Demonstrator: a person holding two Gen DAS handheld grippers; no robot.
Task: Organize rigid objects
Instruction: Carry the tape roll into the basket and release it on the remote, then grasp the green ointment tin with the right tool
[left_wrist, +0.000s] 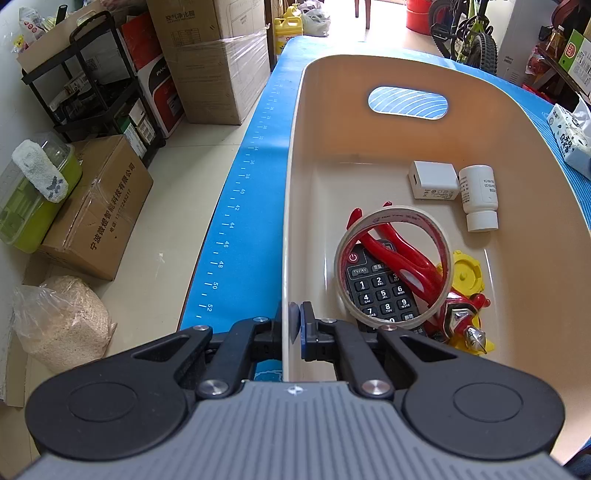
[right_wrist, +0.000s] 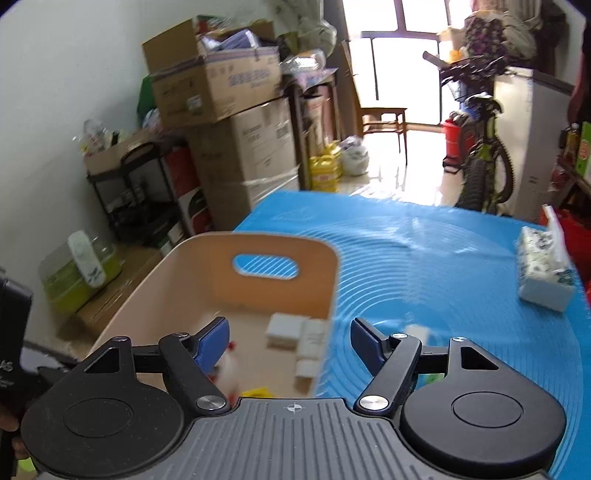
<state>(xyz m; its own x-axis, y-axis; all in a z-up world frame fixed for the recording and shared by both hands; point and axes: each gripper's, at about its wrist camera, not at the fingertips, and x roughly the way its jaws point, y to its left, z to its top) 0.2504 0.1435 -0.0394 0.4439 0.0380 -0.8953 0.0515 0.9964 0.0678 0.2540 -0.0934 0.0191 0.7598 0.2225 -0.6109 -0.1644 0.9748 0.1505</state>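
A beige bin (left_wrist: 291, 206) stands on the blue mat (left_wrist: 236, 206). In it lie a tape roll (left_wrist: 393, 221), a black remote (left_wrist: 380, 291), a red toy figure (left_wrist: 458, 314) on a yellow piece, a white charger block (left_wrist: 434, 180) and a white bottle (left_wrist: 479, 197). My left gripper (left_wrist: 297, 325) is shut on the bin's left wall near its near corner. In the right wrist view the bin (right_wrist: 328, 280) sits below left, blurred. My right gripper (right_wrist: 290, 345) is open and empty above the bin's right wall.
A tissue pack (right_wrist: 543, 271) lies on the mat (right_wrist: 443, 266) at the right; it also shows in the left wrist view (left_wrist: 570, 136). Cardboard boxes (left_wrist: 99, 206), a black cart (left_wrist: 96, 81) and a green container (left_wrist: 33, 195) stand on the floor to the left. A bicycle (right_wrist: 480, 147) is at the back.
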